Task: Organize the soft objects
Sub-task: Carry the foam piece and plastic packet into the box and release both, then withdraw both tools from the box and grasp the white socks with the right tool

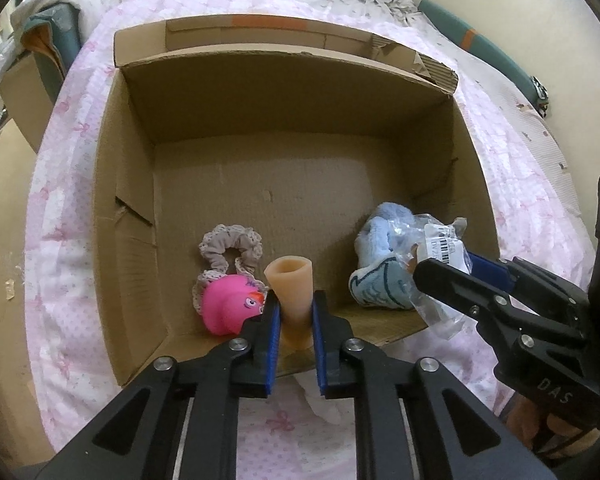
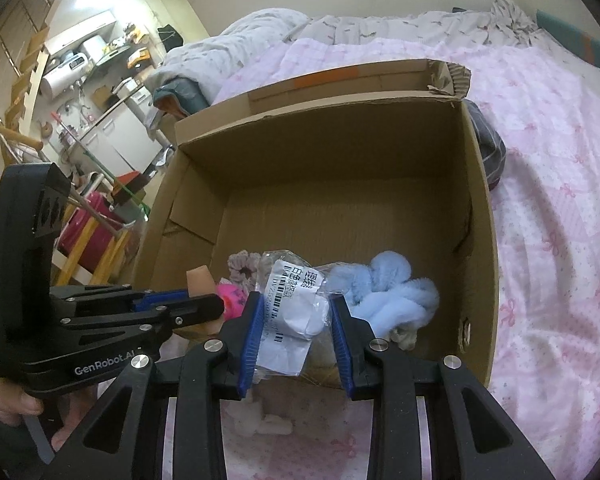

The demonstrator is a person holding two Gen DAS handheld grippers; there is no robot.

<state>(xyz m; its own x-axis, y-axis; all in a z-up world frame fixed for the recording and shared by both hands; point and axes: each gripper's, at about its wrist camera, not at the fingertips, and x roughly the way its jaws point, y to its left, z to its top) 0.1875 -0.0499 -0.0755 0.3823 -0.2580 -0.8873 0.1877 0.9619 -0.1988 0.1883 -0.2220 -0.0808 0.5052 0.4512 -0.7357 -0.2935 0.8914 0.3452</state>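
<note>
An open cardboard box lies on the pink bed. My left gripper is shut on a tan rubbery cone-shaped cup, held over the box's near edge. Beside it in the box lie a pink rubber duck and a grey-pink scrunchie. My right gripper is shut on a clear plastic bag with a white barcode label, also seen in the left wrist view. A light blue plush toy lies in the box's near right corner.
The pink floral bedsheet surrounds the box, with a grey-white quilt bunched behind it. A dark checked cloth lies by the box's right wall. Kitchen furniture and a red stool stand left of the bed.
</note>
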